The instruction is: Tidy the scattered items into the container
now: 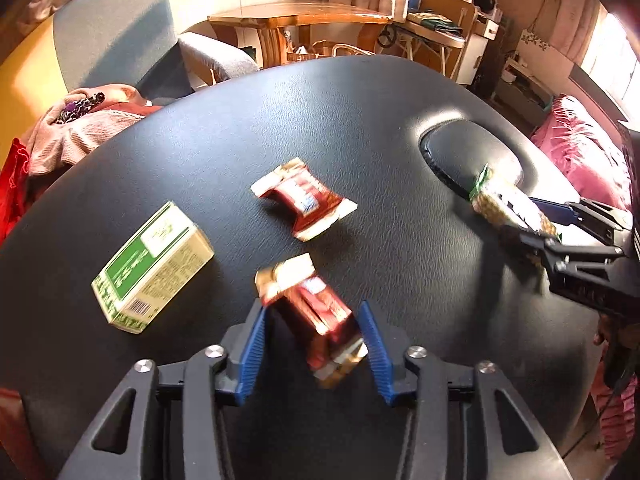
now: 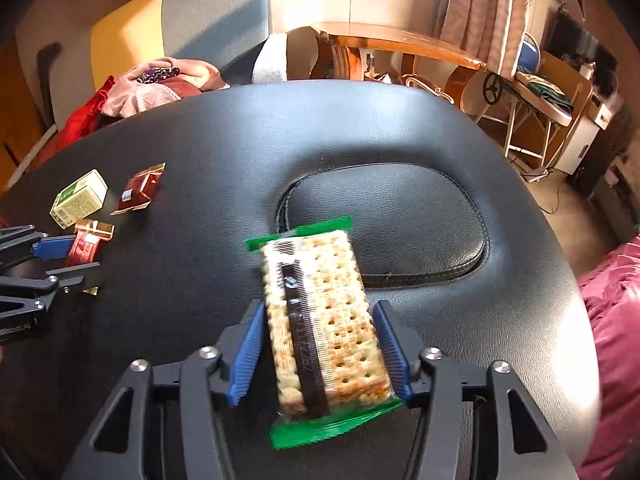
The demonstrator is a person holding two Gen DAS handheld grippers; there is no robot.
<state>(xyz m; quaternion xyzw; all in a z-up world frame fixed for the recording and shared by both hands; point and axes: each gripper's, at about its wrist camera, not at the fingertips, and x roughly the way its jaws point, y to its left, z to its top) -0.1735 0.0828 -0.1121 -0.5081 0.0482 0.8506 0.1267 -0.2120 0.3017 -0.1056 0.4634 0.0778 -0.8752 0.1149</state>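
Your left gripper point(image 1: 312, 344) pinches a red wrapper point(image 1: 316, 320) above the black table point(image 1: 200, 160), its print blurred. Your right gripper point(image 2: 320, 344) pinches a cracker pack point(image 2: 324, 320), label unreadable.

Room clutter surrounding the black padded counter point(image 2: 224, 152)

A heap of pink and red clothes point(image 1: 80, 128) is lying against the counter's far left edge, with a grey-blue armchair point(image 1: 116, 32) standing just behind the heap. A wooden table point(image 1: 296, 20) is sitting beyond the counter's far edge, and curtains point(image 2: 484, 8) are hanging behind that table. A folding stand with green cloth point(image 2: 540, 92) is standing right of the table, and a magenta bedspread point(image 2: 616, 320) is lying off the counter's right edge.
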